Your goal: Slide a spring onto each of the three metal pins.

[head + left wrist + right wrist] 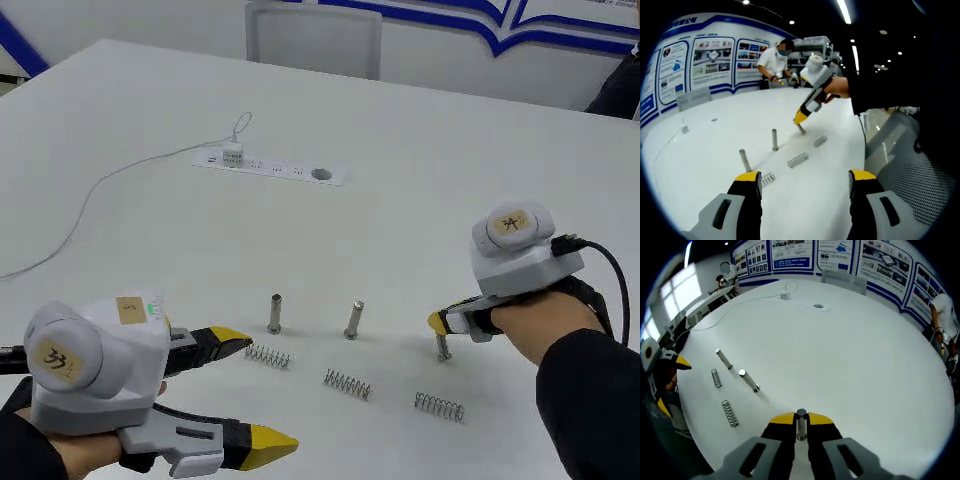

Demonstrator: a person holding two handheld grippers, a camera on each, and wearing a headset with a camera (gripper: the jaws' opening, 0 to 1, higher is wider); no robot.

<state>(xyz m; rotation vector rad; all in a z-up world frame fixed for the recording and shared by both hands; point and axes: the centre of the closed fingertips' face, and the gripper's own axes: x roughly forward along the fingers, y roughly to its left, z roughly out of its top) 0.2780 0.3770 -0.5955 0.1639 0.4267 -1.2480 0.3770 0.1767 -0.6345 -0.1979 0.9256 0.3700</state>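
Yellow-tipped left gripper [266, 392] low at the near edge, jaws spread wide, empty. White table [400, 230]. Left pin [275, 313] upright, bare, left spring [268, 356] flat just before it. Middle pin [354, 319] upright, bare, middle spring [347, 384] before it. Right spring [439, 406] lies flat. Right pin [442, 347] pinched near its top by right gripper [437, 322], jaws pressed onto it.

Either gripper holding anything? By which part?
Right gripper is shut on a metal pin, gripping its top end. Left gripper is open, holding nothing.
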